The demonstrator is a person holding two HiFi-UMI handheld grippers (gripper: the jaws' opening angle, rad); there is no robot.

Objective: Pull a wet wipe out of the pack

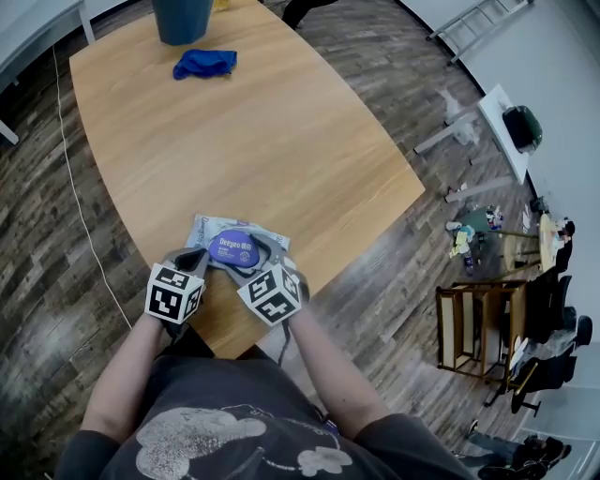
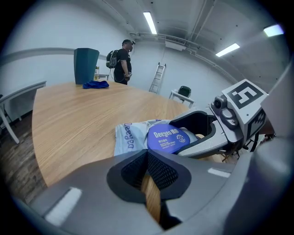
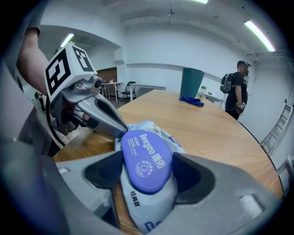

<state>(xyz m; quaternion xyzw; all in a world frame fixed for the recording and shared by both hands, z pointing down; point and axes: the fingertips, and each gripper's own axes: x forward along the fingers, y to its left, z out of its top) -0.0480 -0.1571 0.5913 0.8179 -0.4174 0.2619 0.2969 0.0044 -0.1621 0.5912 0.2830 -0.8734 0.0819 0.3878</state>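
A pale wet wipe pack (image 1: 214, 231) with a round blue lid (image 1: 236, 249) lies flat on the wooden table (image 1: 262, 131), close to its near edge. My right gripper (image 3: 147, 172) is open, one jaw on each side of the lid (image 3: 146, 158), and the pack runs between the pads. In the head view this right gripper (image 1: 249, 261) sits over the pack's near side. My left gripper (image 2: 148, 158) is shut with nothing between its pads. Its tip (image 3: 120, 131) rests at the pack's left edge. The lid (image 2: 167, 139) is closed and no wipe shows.
A dark teal bin (image 1: 181, 19) and a blue cloth (image 1: 204, 63) stand at the table's far end. A person with a backpack (image 2: 122, 62) stands beyond it, near a ladder (image 2: 157, 78). Wood floor surrounds the table; chairs and clutter (image 1: 506, 309) lie to the right.
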